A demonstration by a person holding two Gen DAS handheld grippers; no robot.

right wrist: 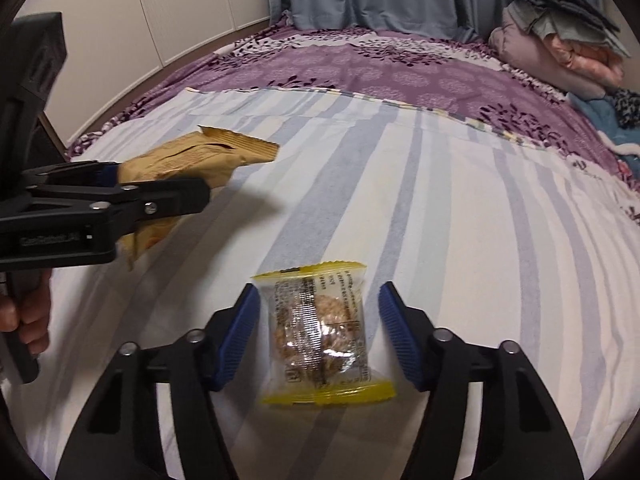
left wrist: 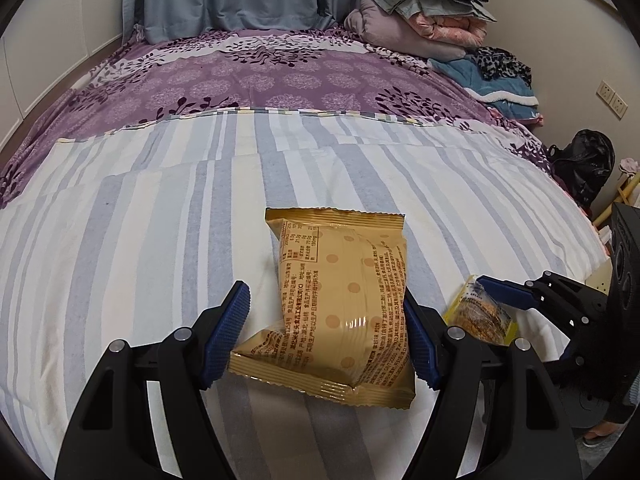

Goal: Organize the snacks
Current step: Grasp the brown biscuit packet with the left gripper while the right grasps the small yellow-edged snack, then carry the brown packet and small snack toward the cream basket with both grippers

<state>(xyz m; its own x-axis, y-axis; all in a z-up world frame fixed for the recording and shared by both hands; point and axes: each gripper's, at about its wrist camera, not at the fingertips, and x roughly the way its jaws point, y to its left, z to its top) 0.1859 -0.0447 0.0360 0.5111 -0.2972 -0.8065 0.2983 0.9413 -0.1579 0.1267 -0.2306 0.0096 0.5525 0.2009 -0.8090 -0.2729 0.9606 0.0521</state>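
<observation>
Left claw (left wrist: 326, 336) first: it's clamped on the big tan snack packet (left wrist: 340, 304), pads pinching it across its narrow width, so the packet's long axis runs straight out along my fingers. From the right wrist view it hangs lifted off the bed, with its shadow on the sheet underneath.

Right claw (right wrist: 318, 336) is the one I'm fussing with. The small clear packet with yellow ends (right wrist: 322, 336) sits right between the pads, long axis pointing away from me, same line as the fingers. The left pad (right wrist: 240, 332) is just about at the wrapper edge, while the right one has a visible gap, so I'd call this claw not clenched yet, with nothing actually gripped. The packet looks a bit blurred, and I can't tell if it's flat on the striped sheet (right wrist: 480, 260).

So the little packet lies dead ahead of the right claw, centred but slightly toward the left pad. My guess: nudge right a hair, then squeeze across the short side.

Further out: purple floral bedspread (left wrist: 280, 76), folded bedding (left wrist: 420, 16) stacked at the far corner.
</observation>
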